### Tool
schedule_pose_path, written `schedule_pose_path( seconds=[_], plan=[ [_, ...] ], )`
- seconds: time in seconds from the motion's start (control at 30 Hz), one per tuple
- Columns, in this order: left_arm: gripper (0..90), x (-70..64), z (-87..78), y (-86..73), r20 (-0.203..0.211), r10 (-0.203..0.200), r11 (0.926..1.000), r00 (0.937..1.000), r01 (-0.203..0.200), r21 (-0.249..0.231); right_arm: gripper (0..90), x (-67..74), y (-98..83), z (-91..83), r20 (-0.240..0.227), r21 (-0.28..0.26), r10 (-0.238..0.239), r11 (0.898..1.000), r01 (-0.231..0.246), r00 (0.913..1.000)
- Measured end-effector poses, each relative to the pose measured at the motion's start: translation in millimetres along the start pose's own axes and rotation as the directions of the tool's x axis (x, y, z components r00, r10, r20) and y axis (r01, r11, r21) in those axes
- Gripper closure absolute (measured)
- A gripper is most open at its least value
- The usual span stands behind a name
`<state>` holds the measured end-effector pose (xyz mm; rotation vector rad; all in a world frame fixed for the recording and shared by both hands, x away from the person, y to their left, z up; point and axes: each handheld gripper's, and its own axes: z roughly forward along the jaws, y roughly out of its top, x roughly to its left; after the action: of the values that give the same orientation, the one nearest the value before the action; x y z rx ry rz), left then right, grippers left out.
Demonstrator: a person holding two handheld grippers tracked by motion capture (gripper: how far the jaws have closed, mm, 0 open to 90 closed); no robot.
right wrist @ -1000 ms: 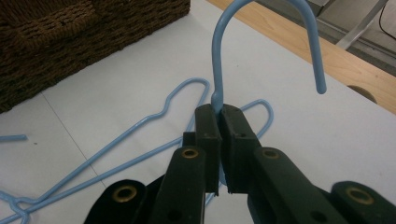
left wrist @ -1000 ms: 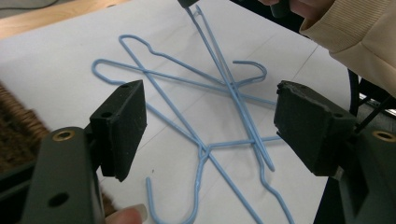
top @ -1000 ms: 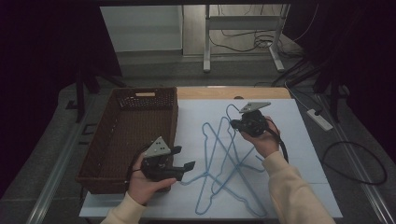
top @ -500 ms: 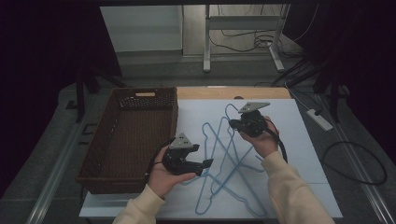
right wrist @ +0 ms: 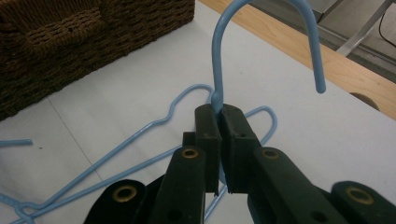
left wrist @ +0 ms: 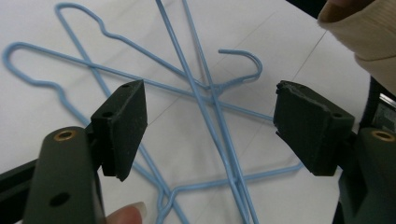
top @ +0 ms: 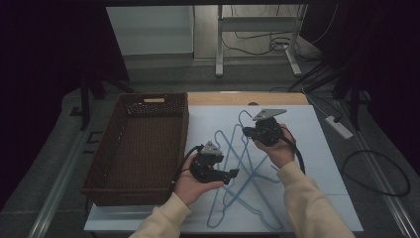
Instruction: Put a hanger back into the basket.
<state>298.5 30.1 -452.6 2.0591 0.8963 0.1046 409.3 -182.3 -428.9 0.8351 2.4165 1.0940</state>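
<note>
Sliding in from the basket (top: 136, 148) side since the earlier frame, the left gripper (top: 229, 174) now sits over the lower part of the tangle of blue wire hangers (top: 237, 163) on the white sheet (top: 322, 148); approx. a sec ago it was just beside the basket's near right corner. Its jaws are spread wide, nothing btwn them; in the left gripper view the hangers' crossed wires lie on the sheet beyond the pads. Right gripper (top: 246, 130) hasn't shifted: jaws pressed together, pinching one hanger at the base of its hook (right wrist: 261, 28), which stands up past the tips. Hangers lie as before, right of the basket.
</note>
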Motion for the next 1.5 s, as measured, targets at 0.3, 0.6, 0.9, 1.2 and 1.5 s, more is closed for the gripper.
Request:
schedule_pose_path(
  seconds=[0.3,0.6,0.9,1.2,1.5],
  plan=[
    [29.7,0.1,30.2,4.1,-0.022,0.003,0.999,0.9998,-0.002,0.045,86.8,0.9,-0.6,-0.9,-0.001,-0.007,0.0,1.0,0.0,1.0],
    [52.5,10.8,56.8,4.9,-0.002,-0.061,0.9945,0.9981,0.061,0.085,86.8,0.7,-2.4,-2.6,-0.003,-0.014,0.001,1.0,-0.001,1.0],
    [80.8,17.6,61.4,5.0,0.055,-0.157,0.9851,0.986,0.153,0.079,86.5,1.5,-2.3,-5.1,-0.015,-0.036,-0.006,0.999,0.006,0.9999],
    [86.4,20.2,54.5,3.5,0.026,-0.175,0.9843,0.9843,0.174,0.029,54.6,1.3,-13.9,-35.8,-0.01,-0.15,0.081,0.985,-0.082,0.9966],
    [86.6,21.9,45.5,4.4,0.012,-0.194,0.9796,0.9809,0.195,-0.05,44.6,24.1,-69.4,-91.2,0.001,-0.222,0.147,0.964,-0.143,0.9892]
  ],
)
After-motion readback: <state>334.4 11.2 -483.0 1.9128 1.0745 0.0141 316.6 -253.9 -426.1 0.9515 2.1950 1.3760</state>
